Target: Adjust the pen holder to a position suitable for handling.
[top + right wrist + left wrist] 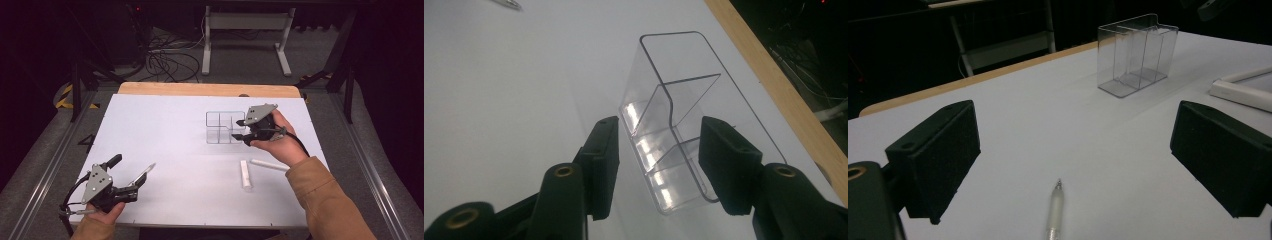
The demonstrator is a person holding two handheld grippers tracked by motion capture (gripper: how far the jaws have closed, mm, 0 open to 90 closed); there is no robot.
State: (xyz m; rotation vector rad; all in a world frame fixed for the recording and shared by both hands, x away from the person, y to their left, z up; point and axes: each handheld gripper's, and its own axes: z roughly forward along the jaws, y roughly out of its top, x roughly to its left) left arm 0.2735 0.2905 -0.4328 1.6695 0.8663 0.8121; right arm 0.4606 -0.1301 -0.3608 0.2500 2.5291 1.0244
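Observation:
A clear plastic organizer [220, 127] with several compartments stands on the white table top [175, 145]. My right gripper [240, 129] is at its right end, open. In the right gripper view the jaws straddle the organizer's [674, 115] near end, one on each side, and the right gripper [659, 155] is not closed on it. My left gripper [127, 172] rests open at the table's front left. A translucent pen [145, 172] lies on the table between its jaws, and the left gripper view has the pen's tip [1055, 210] pointing away from the left gripper [1075, 160].
Two white cylindrical sticks [245, 174] [269, 164] lie on the table in front of the organizer, near the person's right sleeve [325, 200]. A wooden strip [210, 90] edges the table's far side. A white stand [245, 30] and cables sit on the floor beyond.

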